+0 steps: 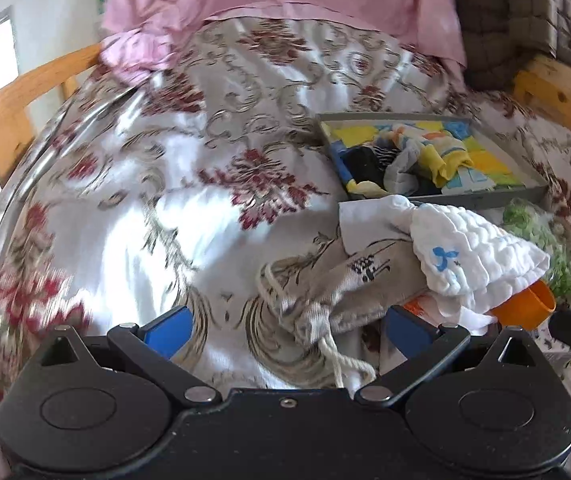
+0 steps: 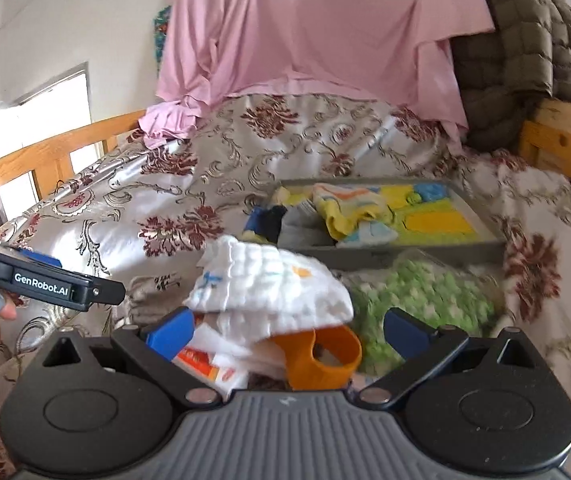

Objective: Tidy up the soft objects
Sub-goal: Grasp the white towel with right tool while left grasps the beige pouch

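A white quilted cloth [image 1: 473, 256] with blue marks lies on the flowered bedspread, over an orange plastic ring [image 1: 527, 310]; both also show in the right wrist view, the cloth [image 2: 269, 284] and the ring [image 2: 325, 356]. A beige drawstring pouch [image 1: 349, 284] lies just ahead of my left gripper [image 1: 289, 324], which is open and empty. My right gripper [image 2: 289, 332] is open, its blue pads either side of the cloth and ring. A grey tray [image 2: 481, 244] holds socks and coloured cloths; it also shows in the left wrist view [image 1: 485, 196]. A green-and-white knitted piece [image 2: 421, 296] lies beside the tray.
A pink sheet [image 2: 317, 28] hangs over the far end of the bed. A brown quilted blanket [image 2: 525, 48] is draped at right over a wooden frame [image 2: 553, 144]. A wooden rail [image 2: 53, 152] runs along the left side.
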`<state>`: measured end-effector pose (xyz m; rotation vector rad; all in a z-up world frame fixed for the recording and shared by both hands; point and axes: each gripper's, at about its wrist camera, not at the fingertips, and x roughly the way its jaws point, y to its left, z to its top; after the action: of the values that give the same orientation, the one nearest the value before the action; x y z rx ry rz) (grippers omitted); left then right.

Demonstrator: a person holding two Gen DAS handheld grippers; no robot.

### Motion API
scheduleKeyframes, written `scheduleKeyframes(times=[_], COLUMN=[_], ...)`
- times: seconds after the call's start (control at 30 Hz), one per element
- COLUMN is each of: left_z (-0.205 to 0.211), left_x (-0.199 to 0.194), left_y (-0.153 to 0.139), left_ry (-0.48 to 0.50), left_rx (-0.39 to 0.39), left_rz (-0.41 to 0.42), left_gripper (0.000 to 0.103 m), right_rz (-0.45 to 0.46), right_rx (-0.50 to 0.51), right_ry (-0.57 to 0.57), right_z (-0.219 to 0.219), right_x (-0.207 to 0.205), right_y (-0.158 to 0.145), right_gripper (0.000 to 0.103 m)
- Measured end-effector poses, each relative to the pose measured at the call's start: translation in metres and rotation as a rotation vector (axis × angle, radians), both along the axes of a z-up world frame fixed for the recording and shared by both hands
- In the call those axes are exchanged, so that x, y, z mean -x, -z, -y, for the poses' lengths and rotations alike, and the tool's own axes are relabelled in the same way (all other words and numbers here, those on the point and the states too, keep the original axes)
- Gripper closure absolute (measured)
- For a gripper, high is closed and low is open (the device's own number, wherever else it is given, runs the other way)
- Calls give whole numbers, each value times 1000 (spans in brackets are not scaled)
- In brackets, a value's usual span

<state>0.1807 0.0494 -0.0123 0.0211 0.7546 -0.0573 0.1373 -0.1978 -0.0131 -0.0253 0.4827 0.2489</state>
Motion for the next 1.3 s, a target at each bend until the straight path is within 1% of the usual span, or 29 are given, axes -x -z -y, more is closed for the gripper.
scheduleKeyframes(times=[0.07, 0.23, 0.3, 0.37, 0.43, 0.53, 0.6, 0.67, 0.73, 0.83, 0.87, 0.93, 0.97, 1.03, 1.07, 1.1, 1.13, 1.17, 1.23, 1.3], left_z=[-1, 2, 6, 10, 13, 17, 23, 28, 30, 29, 27, 26, 26, 26, 26, 26, 27, 28, 27, 26], left_x=[-7, -23, -28, -32, -35, -38, -39, -42, -44, -48, -50, -53, -54, -56, -55, -54, -54, -53, -52, -53], left_y=[0, 5, 11, 16, 22, 28, 30, 32, 33, 34, 35, 38, 39, 40, 40, 40, 40, 40, 39, 38], left_ry=[41, 160, 209, 231, 255, 296, 320, 341, 353, 362, 363, 369, 373, 376, 382, 392, 397, 397, 398, 386], left_rx=[-22, -45, -91, -143, -159, -159, -185, -211, -208, -171, -160, -142, -134, -121, -114, -107, -104, -106, -98, -86], left_rz=[22, 54, 67, 84, 86, 71, 69, 58, 52, 28, 11, -26, -48, -77, -82, -87, -90, -89, -86, -88], left_gripper=[1, 1, 1, 1, 1, 1, 1, 1, 1, 1, 2, 6, 9, 16, 22, 29, 31, 32, 38, 47], right_rz=[18, 50, 61, 74, 80, 60, 30, 22, 14, -2, -8, -13, -15, -23, -28, -34, -38, -45, -59, -74], right_rx=[6, 0, -5, -1, 9, 6, 5, 16, 25, 26, 23, 18, 17, 11, 11, 16, 18, 14, -6, -43], right_ry=[-17, -46, -52, -61, -73, -85, -92, -103, -112, -108, -103, -97, -90, -80, -78, -71, -64, -58, -49, -42], right_z=[-2, -7, -8, -11, -14, -19, -20, -23, -26, -27, -26, -24, -23, -22, -22, -23, -22, -22, -19, -13], right_x=[-7, -23, -29, -35, -42, -51, -56, -58, -59, -60, -60, -59, -59, -58, -58, -58, -58, -59, -59, -60], right_y=[2, 7, 8, 10, 13, 17, 20, 22, 25, 26, 26, 25, 24, 21, 20, 20, 19, 19, 18, 16], right_gripper=[0, 0, 0, 0, 0, 0, 1, 3, 9, 18, 20, 29, 31, 40, 42, 47, 51, 54, 61, 66])
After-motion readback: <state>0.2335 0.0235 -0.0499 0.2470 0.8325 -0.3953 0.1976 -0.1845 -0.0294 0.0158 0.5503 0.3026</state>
